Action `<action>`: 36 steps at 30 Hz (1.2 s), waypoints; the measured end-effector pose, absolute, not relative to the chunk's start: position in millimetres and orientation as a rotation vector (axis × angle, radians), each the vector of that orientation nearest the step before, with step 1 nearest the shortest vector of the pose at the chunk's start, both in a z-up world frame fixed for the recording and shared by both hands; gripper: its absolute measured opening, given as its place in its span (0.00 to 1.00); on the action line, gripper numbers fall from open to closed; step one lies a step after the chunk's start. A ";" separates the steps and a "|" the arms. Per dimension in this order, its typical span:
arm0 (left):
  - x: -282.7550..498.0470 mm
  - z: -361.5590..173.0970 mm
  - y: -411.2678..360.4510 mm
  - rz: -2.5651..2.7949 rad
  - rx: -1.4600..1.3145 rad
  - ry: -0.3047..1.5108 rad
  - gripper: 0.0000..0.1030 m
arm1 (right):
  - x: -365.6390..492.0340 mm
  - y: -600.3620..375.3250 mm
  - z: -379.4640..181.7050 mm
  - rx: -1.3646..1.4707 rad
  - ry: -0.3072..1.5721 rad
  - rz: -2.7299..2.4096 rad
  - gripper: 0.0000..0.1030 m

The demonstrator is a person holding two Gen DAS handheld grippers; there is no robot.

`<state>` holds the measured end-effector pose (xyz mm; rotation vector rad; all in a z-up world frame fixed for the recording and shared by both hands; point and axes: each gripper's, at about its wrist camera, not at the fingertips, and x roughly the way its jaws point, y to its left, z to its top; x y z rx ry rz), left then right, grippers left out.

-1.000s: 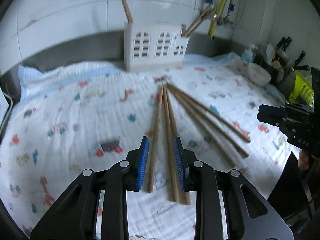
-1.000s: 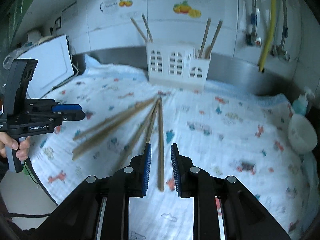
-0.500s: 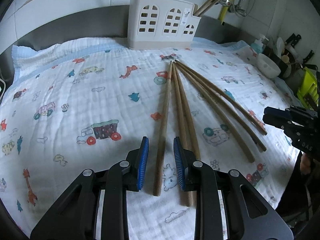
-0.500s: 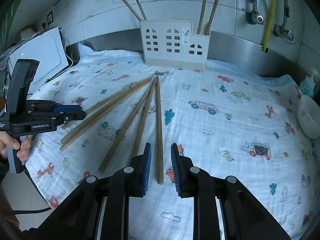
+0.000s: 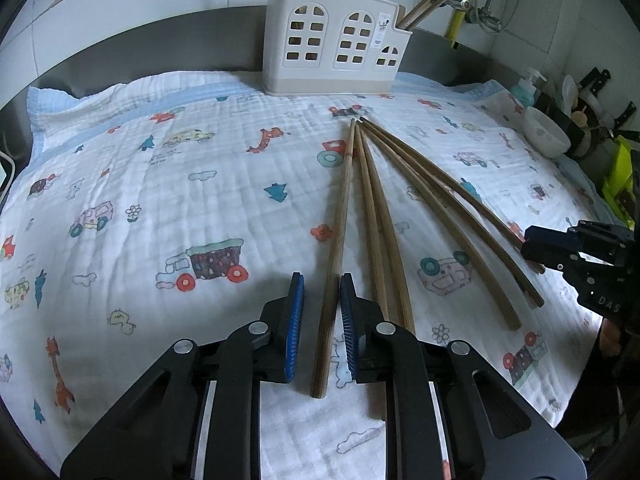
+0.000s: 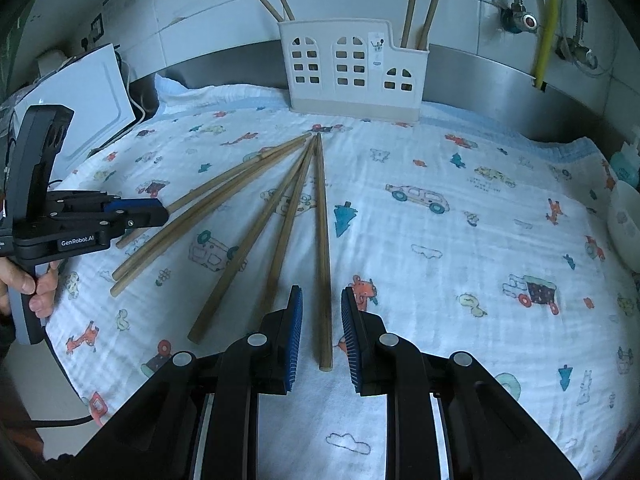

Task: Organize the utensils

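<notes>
Left wrist view: left tongs [image 5: 322, 316] lowered and narrowed around the leftmost chopstick [image 5: 335, 248] on the desk, not yet pinched. Right tongs [image 6: 322, 320] likewise straddle the rightmost chopstick [image 6: 323, 248], unclenched. Holder [image 5: 336, 40] waits far.

Both the left gripper [image 5: 321, 308] and the right gripper [image 6: 321, 322] are matte black linkage frames with round silver pivot screws and ribbed blue finger pads [image 6: 295, 340] (white "GenRobot.AI" lettering marks one body, "DAS" the other).
</notes>
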<state>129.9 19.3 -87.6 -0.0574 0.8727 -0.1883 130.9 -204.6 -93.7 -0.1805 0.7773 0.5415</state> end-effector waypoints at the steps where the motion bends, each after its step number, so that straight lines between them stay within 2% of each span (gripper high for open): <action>1: 129.8 -87.6 19.1 -0.189 -0.057 0.874 0.18 | 131.7 -204.1 -94.4 -0.181 0.781 0.540 0.17; 11: 128.1 -87.9 16.4 -0.193 -0.048 0.874 0.18 | 139.0 -201.6 -99.9 -0.176 0.799 0.523 0.13; 15: 127.7 -88.1 15.3 -0.189 -0.042 0.872 0.18 | 139.6 -202.3 -99.8 -0.177 0.799 0.513 0.07; 26: 125.8 -88.5 14.5 -0.158 -0.048 0.857 0.14 | 134.6 -207.2 -92.4 -0.164 0.774 0.503 0.07; 35: 122.3 -89.0 10.1 -0.174 -0.036 0.851 0.14 | 125.9 -211.8 -65.2 -0.132 0.705 0.512 0.07; 36: 122.1 -88.8 9.8 -0.175 -0.036 0.851 0.12 | 124.7 -211.5 -62.3 -0.132 0.698 0.512 0.06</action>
